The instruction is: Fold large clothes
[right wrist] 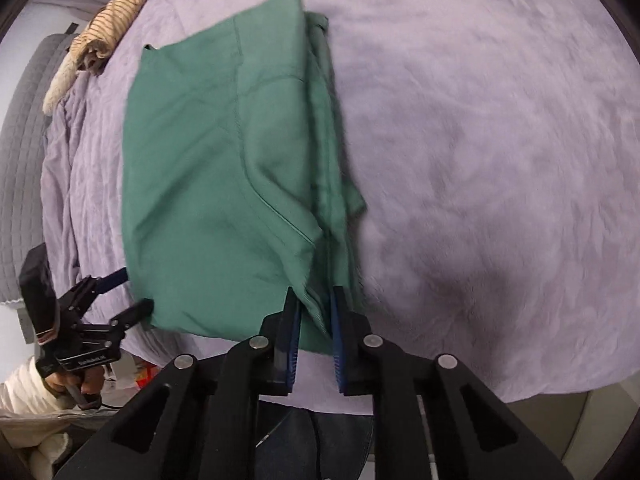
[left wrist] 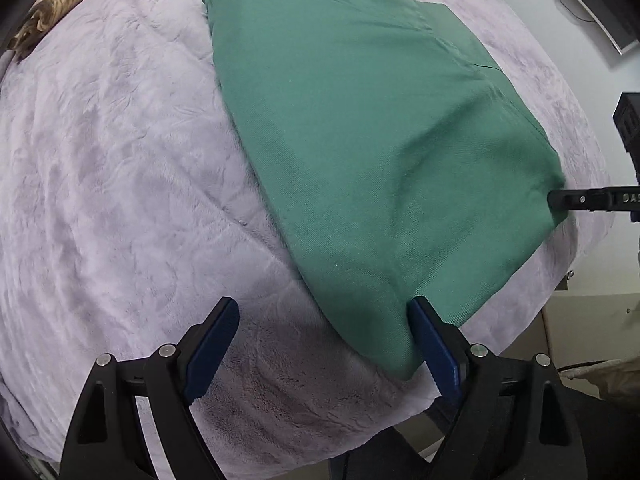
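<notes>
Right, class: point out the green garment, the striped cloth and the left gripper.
green garment point(left wrist: 380, 140): left wrist view, middle of its flat top layer.
striped cloth point(right wrist: 116, 20): right wrist view, its striped upper part.
left gripper point(left wrist: 324, 344): left wrist view, midway between its fingertips.

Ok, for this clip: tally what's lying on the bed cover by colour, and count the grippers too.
Green garment: 1
Tan striped cloth: 1
Grippers: 2, left gripper open beside the garment's near corner, right gripper closed on its edge
Total: 4, all over the lilac bed cover
</notes>
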Motion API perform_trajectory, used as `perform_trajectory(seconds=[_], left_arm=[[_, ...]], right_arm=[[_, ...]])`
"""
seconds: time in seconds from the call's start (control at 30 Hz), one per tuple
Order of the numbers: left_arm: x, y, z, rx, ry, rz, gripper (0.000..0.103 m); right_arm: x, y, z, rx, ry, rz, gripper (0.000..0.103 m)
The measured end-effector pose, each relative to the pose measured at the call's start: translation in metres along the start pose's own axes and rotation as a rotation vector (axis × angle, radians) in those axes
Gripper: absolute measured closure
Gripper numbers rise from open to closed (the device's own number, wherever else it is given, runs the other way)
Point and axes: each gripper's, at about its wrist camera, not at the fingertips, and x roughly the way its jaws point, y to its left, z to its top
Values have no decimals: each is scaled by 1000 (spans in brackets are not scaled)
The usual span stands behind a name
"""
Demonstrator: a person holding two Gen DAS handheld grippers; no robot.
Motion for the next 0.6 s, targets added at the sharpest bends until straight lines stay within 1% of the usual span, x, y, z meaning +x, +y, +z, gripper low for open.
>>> perform_trajectory(seconds=[0.07, 0.17, 0.27, 0.37, 0.47, 0.6], left_arm=[[1, -3, -1, -2, 0, 1, 15], [7, -6, 1, -6, -7, 23, 13], [10, -11, -5, 6, -21, 49, 12], [14, -11, -7, -11, -21, 67, 6], [10, -9, -8, -30, -3, 46, 6], [-9, -7, -15, -19, -15, 22, 6]], right_arm=[[15, -18, -6, 63, 11, -2, 90], [31, -34, -9, 135, 16, 28, 90], [39, -34, -8, 146, 14, 7, 90], [40, -32, -10, 150, 11, -18, 90], [39, -30, -12, 158, 6, -28, 91], [38, -23, -12, 160, 0, -60, 91]])
